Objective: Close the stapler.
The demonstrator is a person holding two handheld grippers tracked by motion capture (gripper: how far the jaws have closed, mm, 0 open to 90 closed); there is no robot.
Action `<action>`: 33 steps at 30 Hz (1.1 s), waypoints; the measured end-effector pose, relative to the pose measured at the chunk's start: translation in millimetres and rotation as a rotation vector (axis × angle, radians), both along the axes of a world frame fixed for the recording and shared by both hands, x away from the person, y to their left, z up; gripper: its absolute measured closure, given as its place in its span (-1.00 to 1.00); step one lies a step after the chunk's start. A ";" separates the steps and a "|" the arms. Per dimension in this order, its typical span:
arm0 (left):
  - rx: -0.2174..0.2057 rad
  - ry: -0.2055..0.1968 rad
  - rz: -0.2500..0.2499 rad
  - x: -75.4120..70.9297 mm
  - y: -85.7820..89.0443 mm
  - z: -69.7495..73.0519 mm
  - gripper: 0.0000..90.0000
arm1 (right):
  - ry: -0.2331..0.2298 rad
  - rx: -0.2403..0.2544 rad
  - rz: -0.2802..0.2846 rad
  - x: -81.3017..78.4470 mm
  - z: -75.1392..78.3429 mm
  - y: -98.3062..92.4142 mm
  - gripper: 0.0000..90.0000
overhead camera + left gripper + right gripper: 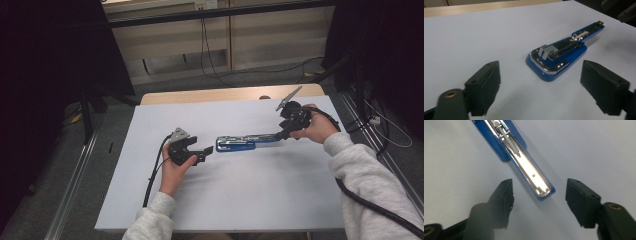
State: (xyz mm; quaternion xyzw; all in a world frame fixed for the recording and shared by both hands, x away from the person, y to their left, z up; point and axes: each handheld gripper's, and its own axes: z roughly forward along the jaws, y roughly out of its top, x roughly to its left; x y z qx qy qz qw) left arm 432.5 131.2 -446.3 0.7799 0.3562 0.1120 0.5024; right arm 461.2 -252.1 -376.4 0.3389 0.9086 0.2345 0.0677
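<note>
High view: unlabelled blue stapler (247, 143) between two parted claws.

No legible text or labels anywhere.

Blue stapler (559, 61) (lying opened out) beyond the spread-jawed tool (540, 86).

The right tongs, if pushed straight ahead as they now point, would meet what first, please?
Most likely the narrow end of the blue stapler, which lies between the open right tongs just ahead; whether they pass above it is unclear.
</note>
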 end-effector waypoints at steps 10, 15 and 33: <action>0.030 0.009 0.018 7.3 -3.3 -0.4 0.12 | -0.002 -0.006 -0.072 -4.0 -3.0 -10.6 0.46; 0.043 0.015 -0.005 9.6 -9.8 0.7 0.33 | -0.002 0.002 -0.104 -5.9 -4.1 -14.3 0.70; 0.078 0.079 -0.046 15.7 -24.4 -7.1 0.99 | 0.003 0.006 -0.161 -9.3 -13.5 -24.5 1.00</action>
